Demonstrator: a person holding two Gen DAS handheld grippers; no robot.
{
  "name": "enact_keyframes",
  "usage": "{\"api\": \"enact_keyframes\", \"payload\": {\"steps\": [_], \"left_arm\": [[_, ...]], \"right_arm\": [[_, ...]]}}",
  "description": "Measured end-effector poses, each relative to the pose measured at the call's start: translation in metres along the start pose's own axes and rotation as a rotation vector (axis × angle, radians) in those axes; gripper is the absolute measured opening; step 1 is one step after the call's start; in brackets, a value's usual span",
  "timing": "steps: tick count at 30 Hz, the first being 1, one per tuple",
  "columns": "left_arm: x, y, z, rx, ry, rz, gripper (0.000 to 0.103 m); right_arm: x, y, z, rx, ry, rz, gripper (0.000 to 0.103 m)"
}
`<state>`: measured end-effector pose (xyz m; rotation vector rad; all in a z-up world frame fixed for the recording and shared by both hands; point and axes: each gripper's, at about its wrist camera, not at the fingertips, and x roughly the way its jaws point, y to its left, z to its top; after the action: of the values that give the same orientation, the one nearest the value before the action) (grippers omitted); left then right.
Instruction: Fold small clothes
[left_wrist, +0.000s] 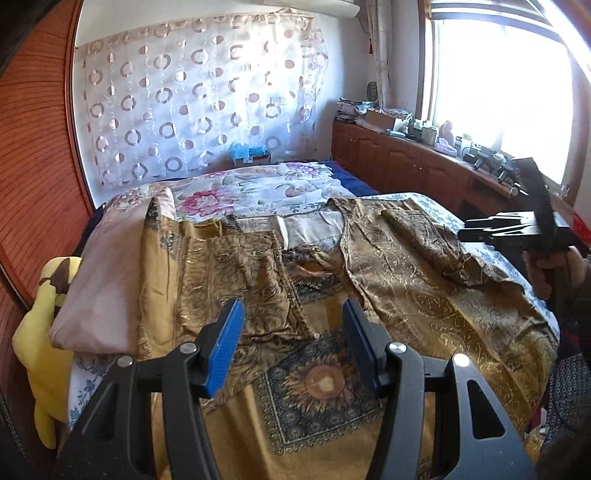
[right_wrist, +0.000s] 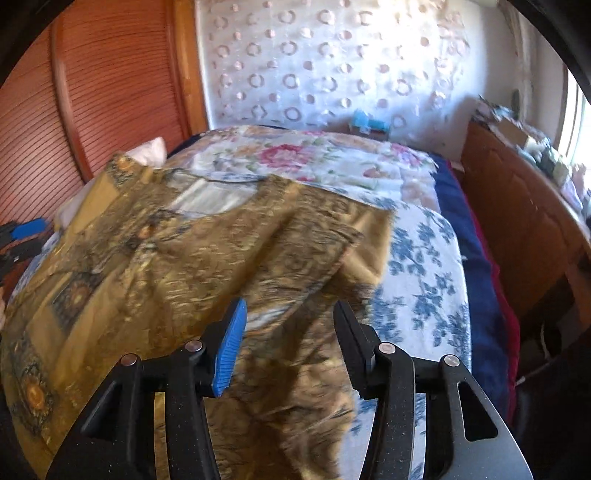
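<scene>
Blue-padded and black-framed, the left gripper (left_wrist: 291, 347) hovers with its jaws spread wide and nothing between them, just above the gold and brown patterned silky garment (left_wrist: 317, 295) that lies spread across the bed (left_wrist: 495, 254). Under the gripper sits a dark square panel with a sunflower print (left_wrist: 321, 384). Both side flaps of the garment are turned in toward the middle, the right one rumpled (its edge reaches the blue-and-white floral sheet (right_wrist: 424, 266)). The right gripper (right_wrist: 286, 347) is likewise open and empty, held over the garment's right-hand part (right_wrist: 207, 258), which is blurred in that view. A yellow soft toy (left_wrist: 40, 332) hangs at the bed's left edge beside a pink pillow (left_wrist: 107, 288).
</scene>
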<state>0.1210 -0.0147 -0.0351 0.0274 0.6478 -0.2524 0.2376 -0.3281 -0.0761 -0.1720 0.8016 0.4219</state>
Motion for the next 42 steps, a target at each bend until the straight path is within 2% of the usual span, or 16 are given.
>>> {"api": "enact_keyframes", "payload": {"steps": [6, 11, 12, 13, 15, 16, 17, 19, 26, 27, 28, 29, 30, 34, 38, 42], "left_arm": [[0.014, 0.007, 0.001, -0.01, 0.026, 0.004, 0.055], [0.028, 0.023, 0.003, -0.022, 0.049, 0.02, 0.055], [0.03, 0.026, 0.004, -0.026, 0.051, 0.022, 0.055], [0.032, 0.029, 0.004, -0.029, 0.053, 0.023, 0.055], [0.039, 0.035, 0.006, -0.038, 0.062, 0.029, 0.055], [0.041, 0.038, 0.008, -0.04, 0.064, 0.032, 0.055], [0.043, 0.041, 0.01, -0.042, 0.065, 0.037, 0.055], [0.045, 0.045, 0.014, -0.044, 0.061, 0.042, 0.055], [0.053, 0.055, 0.024, -0.044, 0.059, 0.052, 0.055], [0.053, 0.056, 0.024, -0.043, 0.059, 0.054, 0.055], [0.054, 0.058, 0.025, -0.044, 0.06, 0.056, 0.055], [0.055, 0.06, 0.026, -0.045, 0.061, 0.057, 0.055], [0.057, 0.061, 0.027, -0.048, 0.064, 0.059, 0.055], [0.065, 0.072, 0.029, -0.064, 0.086, 0.071, 0.055], [0.071, 0.083, 0.031, -0.066, 0.092, 0.09, 0.055], [0.074, 0.096, 0.033, -0.072, 0.095, 0.103, 0.055]], "right_arm": [[0.041, -0.019, 0.014, 0.091, 0.069, 0.025, 0.049], [0.068, -0.02, 0.024, 0.075, 0.118, -0.006, 0.045], [0.072, -0.02, 0.026, 0.066, 0.123, -0.01, 0.04], [0.074, -0.019, 0.027, 0.055, 0.128, -0.015, 0.027], [0.078, -0.016, 0.031, 0.02, 0.135, -0.035, 0.018], [0.079, -0.014, 0.032, 0.012, 0.133, -0.027, 0.01], [0.08, -0.012, 0.034, 0.004, 0.129, -0.014, 0.008], [0.077, -0.006, 0.04, -0.017, 0.109, 0.009, 0.006], [0.067, 0.023, 0.059, -0.048, 0.043, 0.193, 0.006], [0.065, 0.026, 0.061, -0.047, 0.033, 0.209, 0.008], [0.063, 0.028, 0.063, -0.053, 0.023, 0.213, 0.026], [0.063, 0.031, 0.064, -0.06, 0.017, 0.206, 0.05], [0.061, 0.031, 0.065, -0.067, 0.007, 0.192, 0.056], [0.063, 0.018, 0.064, -0.082, 0.001, 0.095, 0.056], [0.08, -0.001, 0.057, -0.081, 0.046, 0.001, 0.057], [0.098, -0.012, 0.047, -0.076, 0.09, -0.032, 0.057]]}}
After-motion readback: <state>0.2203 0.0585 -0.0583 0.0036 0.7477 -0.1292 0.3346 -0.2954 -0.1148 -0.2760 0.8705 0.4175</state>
